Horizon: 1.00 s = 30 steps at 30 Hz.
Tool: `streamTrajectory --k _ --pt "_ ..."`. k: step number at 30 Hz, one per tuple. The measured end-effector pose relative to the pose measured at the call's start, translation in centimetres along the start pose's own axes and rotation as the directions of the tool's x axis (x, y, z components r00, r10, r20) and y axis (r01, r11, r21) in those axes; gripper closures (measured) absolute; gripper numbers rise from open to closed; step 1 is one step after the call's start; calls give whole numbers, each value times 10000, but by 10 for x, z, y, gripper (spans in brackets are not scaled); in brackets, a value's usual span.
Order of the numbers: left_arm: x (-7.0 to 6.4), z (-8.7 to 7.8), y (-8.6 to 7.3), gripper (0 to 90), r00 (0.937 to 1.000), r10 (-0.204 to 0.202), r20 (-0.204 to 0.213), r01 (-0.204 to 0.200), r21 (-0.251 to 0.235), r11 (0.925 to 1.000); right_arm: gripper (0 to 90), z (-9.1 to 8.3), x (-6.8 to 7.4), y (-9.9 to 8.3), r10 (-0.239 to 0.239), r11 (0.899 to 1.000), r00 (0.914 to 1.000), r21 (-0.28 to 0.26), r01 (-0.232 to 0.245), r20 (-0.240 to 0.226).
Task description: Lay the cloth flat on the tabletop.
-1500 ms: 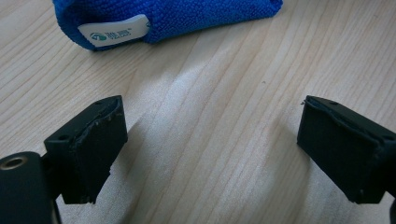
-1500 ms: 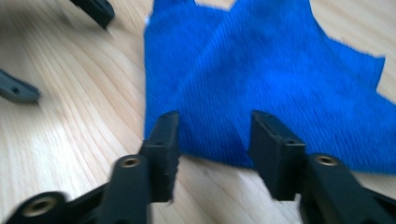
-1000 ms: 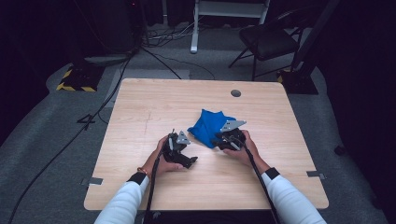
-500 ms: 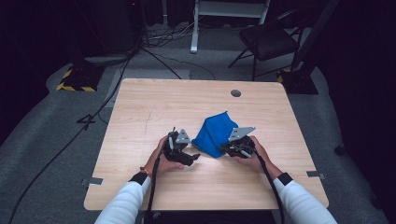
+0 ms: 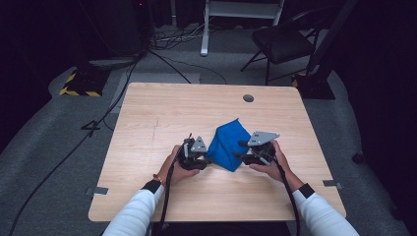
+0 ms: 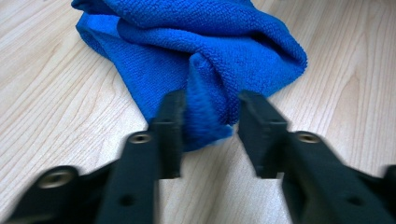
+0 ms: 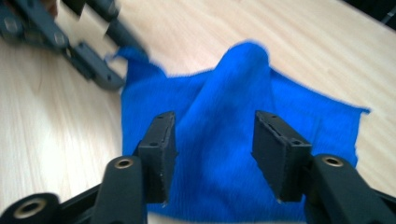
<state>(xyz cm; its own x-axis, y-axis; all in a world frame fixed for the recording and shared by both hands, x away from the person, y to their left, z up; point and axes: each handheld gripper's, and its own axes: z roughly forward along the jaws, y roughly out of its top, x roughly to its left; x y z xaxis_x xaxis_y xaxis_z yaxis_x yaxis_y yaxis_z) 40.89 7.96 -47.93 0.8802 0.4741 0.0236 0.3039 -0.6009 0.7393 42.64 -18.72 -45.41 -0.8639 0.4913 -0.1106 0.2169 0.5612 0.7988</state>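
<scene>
One blue microfibre cloth [image 5: 227, 145] lies on the wooden table [image 5: 162, 113], unlabelled; left gripper [image 6: 205, 126] and right gripper [image 7: 212, 149] flank it, jaws apart.

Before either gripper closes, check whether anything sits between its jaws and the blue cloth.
Nothing visible stands in the way. The left gripper is open with a raised fold of the blue cloth between its jaws. The right gripper is open over the cloth too. Around it there is just bare table.

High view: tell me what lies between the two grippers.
The blue cloth lies rumpled on the table between the left gripper and right gripper, as the high view shows.
</scene>
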Motion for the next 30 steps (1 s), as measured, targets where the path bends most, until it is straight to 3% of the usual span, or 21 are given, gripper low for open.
streamTrajectory --k 5,6,8,11,14,15,17,22,23,24,30 --pt "-4 -2 0 812 9982 553 -220 -549 153 9984 489 13 3 9 74 10000 9998 -42 -75 -190" --pt "-4 -2 0 826 9982 553 -220 -549 153 9984 489 13 3 9 74 10000 9998 -42 -75 -190" --pt "-3 -2 -1 836 9990 369 -250 -368 45 9993 530 24 10 12 -358 9989 9992 309 364 -201" --pt "-2 -3 -1 846 9988 397 -282 -395 56 9992 564 30 12 14 -426 9979 9991 496 428 -44" --pt "-2 -5 -2 846 9978 353 -553 -354 -4 9994 694 38 13 14 -597 9927 9966 1084 534 560" --pt "-2 -6 -2 844 9972 340 -671 -341 -3 9994 807 39 11 13 -599 9907 9945 1269 488 855" --pt "0 -9 -4 844 9964 235 -813 -235 6 9997 870 35 8 12 -483 9928 9947 1132 379 908" --pt "3 -13 -6 845 9938 156 -1097 -162 -39 9999 882 20 2 11 -405 9960 9946 830 326 950" --pt "4 -16 -7 845 9921 108 -1251 -117 -62 9999 881 10 -2 8 -173 9985 9958 542 124 894" --pt "4 -16 -7 845 9921 108 -1251 -117 -62 9999 881 10 -2 8 -173 9985 9958 542 124 894" --pt "5 -23 -9 845 9886 -58 -1502 22 -243 9997 880 -33 -8 -5 175 9998 9932 -73 -168 1154"
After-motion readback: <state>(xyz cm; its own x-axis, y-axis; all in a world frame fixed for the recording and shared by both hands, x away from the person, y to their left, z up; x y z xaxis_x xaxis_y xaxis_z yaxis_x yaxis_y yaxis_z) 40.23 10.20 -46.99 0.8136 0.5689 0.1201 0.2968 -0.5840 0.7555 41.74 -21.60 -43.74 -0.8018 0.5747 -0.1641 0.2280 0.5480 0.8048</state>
